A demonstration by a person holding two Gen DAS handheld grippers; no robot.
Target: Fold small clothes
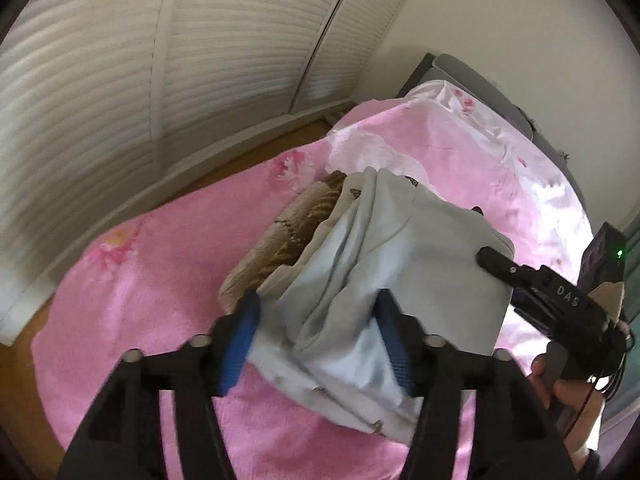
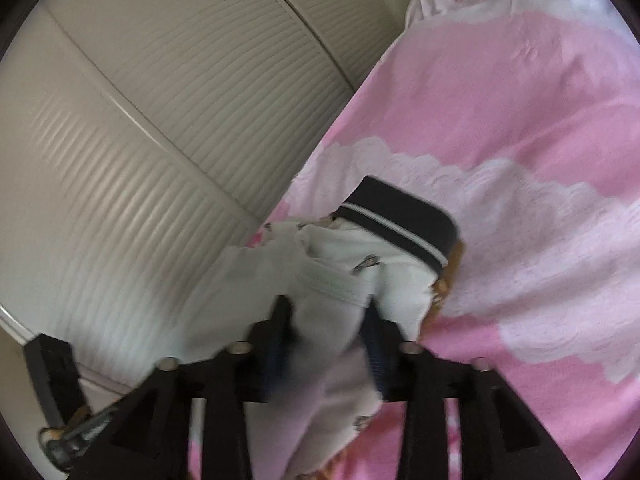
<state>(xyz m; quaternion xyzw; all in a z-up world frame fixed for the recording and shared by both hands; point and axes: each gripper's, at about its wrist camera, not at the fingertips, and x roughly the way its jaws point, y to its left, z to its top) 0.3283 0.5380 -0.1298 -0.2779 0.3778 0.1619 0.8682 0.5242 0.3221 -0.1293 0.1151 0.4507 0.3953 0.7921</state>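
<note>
A small pale garment with tiny prints lies bunched on the pink blanket, on top of a beige-brown knitted piece. My left gripper stands over its near edge. Its blue pads are apart, a fold of the cloth lies loose between them, and they do not press it. In the right wrist view the same white garment shows a navy band with white stripes. My right gripper is open, its jaws on either side of a ridge of cloth. One of its fingers rests at the garment's right edge.
White louvred closet doors run along the bed's left side, with a strip of wooden floor between. A grey headboard stands at the far end. A person's hand holds the right gripper. Pink blanket spreads to the right.
</note>
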